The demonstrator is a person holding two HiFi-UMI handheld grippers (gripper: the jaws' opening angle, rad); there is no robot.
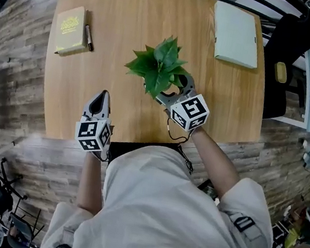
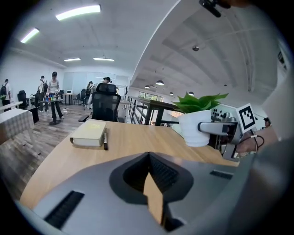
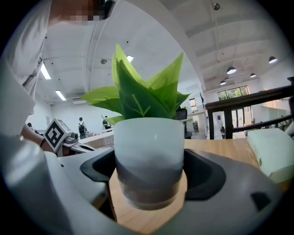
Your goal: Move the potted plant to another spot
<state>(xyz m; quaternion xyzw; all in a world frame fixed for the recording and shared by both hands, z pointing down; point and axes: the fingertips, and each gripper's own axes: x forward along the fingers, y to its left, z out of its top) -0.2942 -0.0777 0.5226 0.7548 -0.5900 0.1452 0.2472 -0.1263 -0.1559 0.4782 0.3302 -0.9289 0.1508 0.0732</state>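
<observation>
Two grippers in play, only one working. R gripper (image 1: 175, 88) has its jaws spread wide and clamped on the potted plant (image 1: 161, 69). In the right gripper view both inner pads meet the white pot's wall approx mid-height, w/ no gap on either side. L gripper (image 1: 102, 97) has its jaws pressed together w/ nothing between them, hovering over the near edge of the table (image 1: 89, 98), apart from the pot.

Plant sits near table centre, a bit toward the person, upright. Can't tell if the base is on the wood or just off it.

Handling, my read:
- Pot looks like smooth glazed ceramic or plastic, rigid, prob light to moderate weight. Slick wall, so slip risk if the squeeze is soft.
- Round body means only two narrow contact lines, so it could rotate or tip in the jaws.
- Leaves are soft and floppy, no good for gripping. Take hold on the pot wall, below the rim, as now.
- Top-heavy-ish w/ foliage, so keep it vertical and set it down flat.
- Could crack if dropped or knocked on the table.

Free spots: the bare wood between the pot and the book (image 1: 70, 30) w/ pen (image 1: 88, 38) at far left, or near the pale folder (image 1: 236, 34) at far right.
</observation>
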